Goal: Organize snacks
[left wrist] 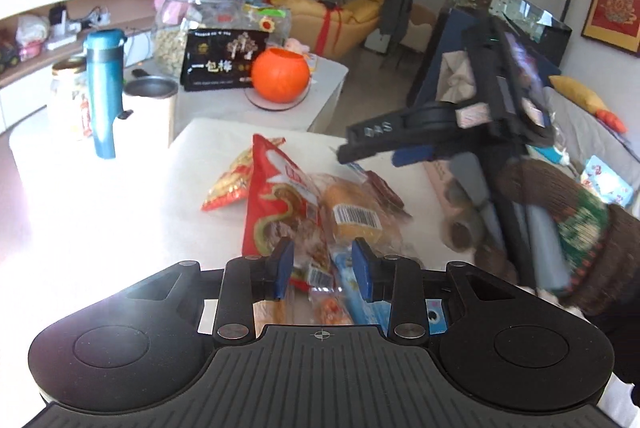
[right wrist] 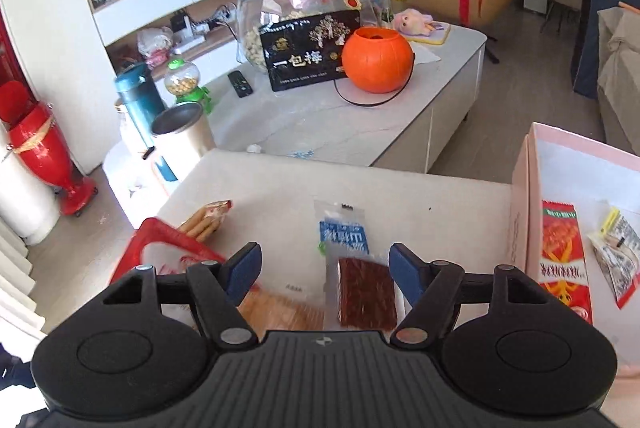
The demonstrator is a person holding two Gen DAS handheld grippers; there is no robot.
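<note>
A pile of snack packets lies on the white table (left wrist: 120,212): a tall red bag (left wrist: 276,204), an orange packet (left wrist: 228,184), a wrapped bread with a barcode (left wrist: 356,216). My left gripper (left wrist: 323,270) hovers open over the near end of the pile, with nothing between its pads. My right gripper (right wrist: 324,270) is open above a clear packet with a blue label and a brown meat strip (right wrist: 358,268). The right gripper also shows in the left wrist view (left wrist: 360,148), above the pile's far right. A pink box (right wrist: 524,212) at the right holds a red packet (right wrist: 562,260) and a small packet (right wrist: 616,260).
A longer table behind carries an orange pumpkin bucket (right wrist: 376,60), a black gift box (right wrist: 308,52), a glass jar (right wrist: 272,16) and a remote (right wrist: 240,84). A blue flask (left wrist: 102,92) and a steel cup (left wrist: 150,108) stand at the left. The red bag's corner (right wrist: 160,248) lies at the left.
</note>
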